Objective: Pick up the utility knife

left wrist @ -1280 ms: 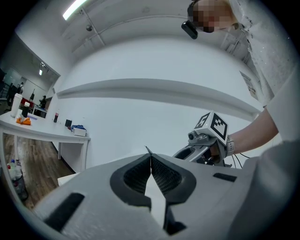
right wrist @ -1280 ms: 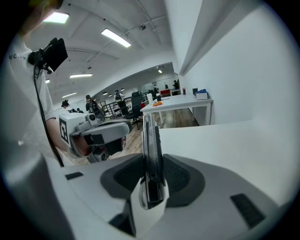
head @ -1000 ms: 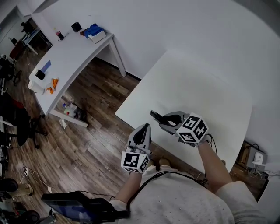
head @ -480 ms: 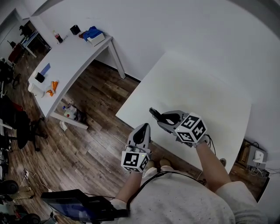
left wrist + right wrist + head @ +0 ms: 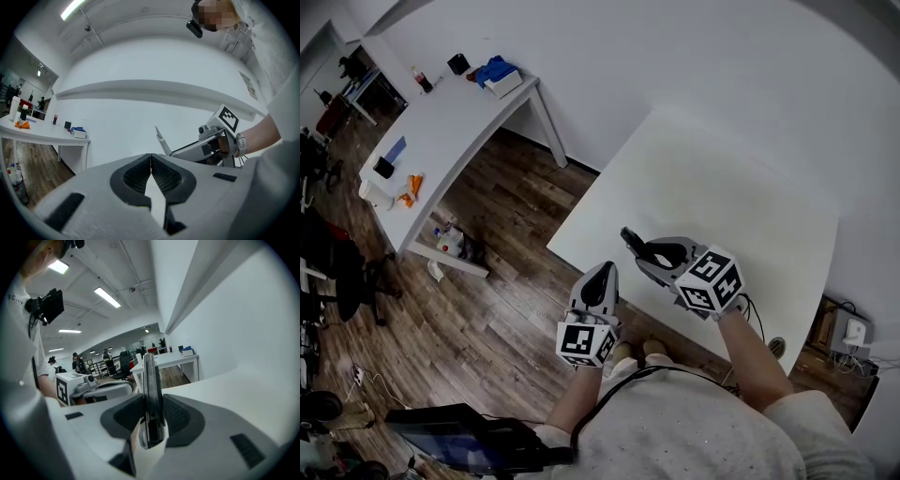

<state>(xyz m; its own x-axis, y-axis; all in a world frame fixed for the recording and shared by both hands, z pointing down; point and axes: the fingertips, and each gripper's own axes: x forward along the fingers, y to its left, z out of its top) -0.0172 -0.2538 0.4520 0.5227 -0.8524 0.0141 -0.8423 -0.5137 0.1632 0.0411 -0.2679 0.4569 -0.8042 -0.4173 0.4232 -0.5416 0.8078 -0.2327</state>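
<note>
"Well, where's the utility knife (image 5: 150,380) right now?"

"Up off the white table (image 5: 741,178), clamped edge-on in the right gripper (image 5: 649,251), with its tip poking out past the fingertips. The jaws stand partway apart, only as wide as the knife's body, and the pads press on both flanks."

"So the pick-up is done?"

"As good as done, I'd say. The knife looks clear of the tabletop, with nothing but bare white surface under it. All that's left, by my reckoning, is holding it steady."

"And the left gripper (image 5: 598,286)?"

"Jaws fully together, nothing in them. It hangs just beside the right one at the table's near edge, above the wood floor (image 5: 497,300)."

"Anything in the way?"

"Not that I can see. The other table (image 5: 455,117) stands well apart to the left, with a blue thing (image 5: 499,67) and something orange (image 5: 413,180) on it. The main risk, I'd judge, is that thin knife slipping between the pads."
</note>
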